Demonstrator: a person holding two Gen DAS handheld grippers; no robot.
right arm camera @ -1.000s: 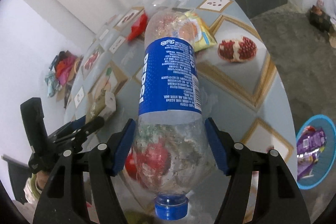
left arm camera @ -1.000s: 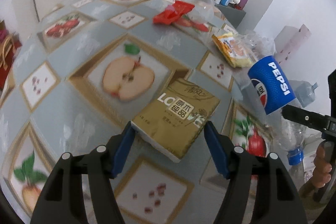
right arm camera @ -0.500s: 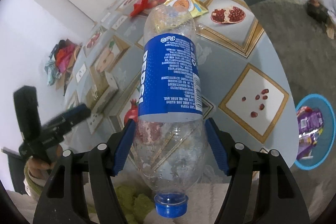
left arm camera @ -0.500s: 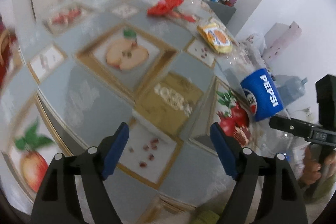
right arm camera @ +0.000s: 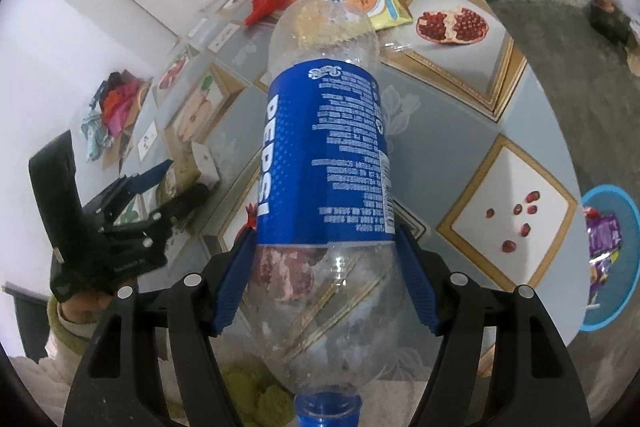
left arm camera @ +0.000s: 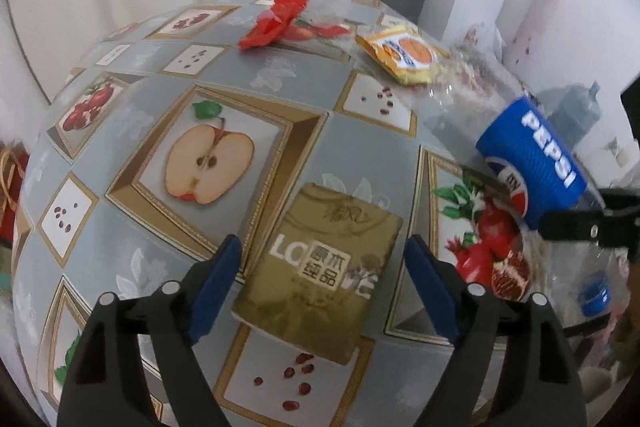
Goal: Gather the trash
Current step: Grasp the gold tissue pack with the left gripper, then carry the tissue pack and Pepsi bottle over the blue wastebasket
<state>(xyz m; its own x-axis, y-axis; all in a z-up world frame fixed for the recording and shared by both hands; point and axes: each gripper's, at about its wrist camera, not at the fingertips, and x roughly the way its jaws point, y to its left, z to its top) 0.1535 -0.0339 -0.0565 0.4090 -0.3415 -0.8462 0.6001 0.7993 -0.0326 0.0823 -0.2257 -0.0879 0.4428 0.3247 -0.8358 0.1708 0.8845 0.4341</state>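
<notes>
Left gripper (left arm camera: 322, 273) is angled down at the table, blue pads spread wide and touching nothing; its jaws have just been opening. Right gripper (right arm camera: 326, 277) is tilted down too, both pads pressed against what it's carrying.

the bottle (right arm camera: 324, 163) in my right claw is clear, thin plastic, dented and glossy, with a slick blue printed label and a blue plastic cap. my claws' fingers (left arm camera: 218, 281) are matt black plastic with ribbed blue pads. the gold tissue pack (left arm camera: 320, 275) is soft shiny film. the tablecloth (left arm camera: 120, 211) looks smooth, faintly glossy vinyl. the red wrapper (left arm camera: 272, 23) is crinkled, shiny.
</notes>
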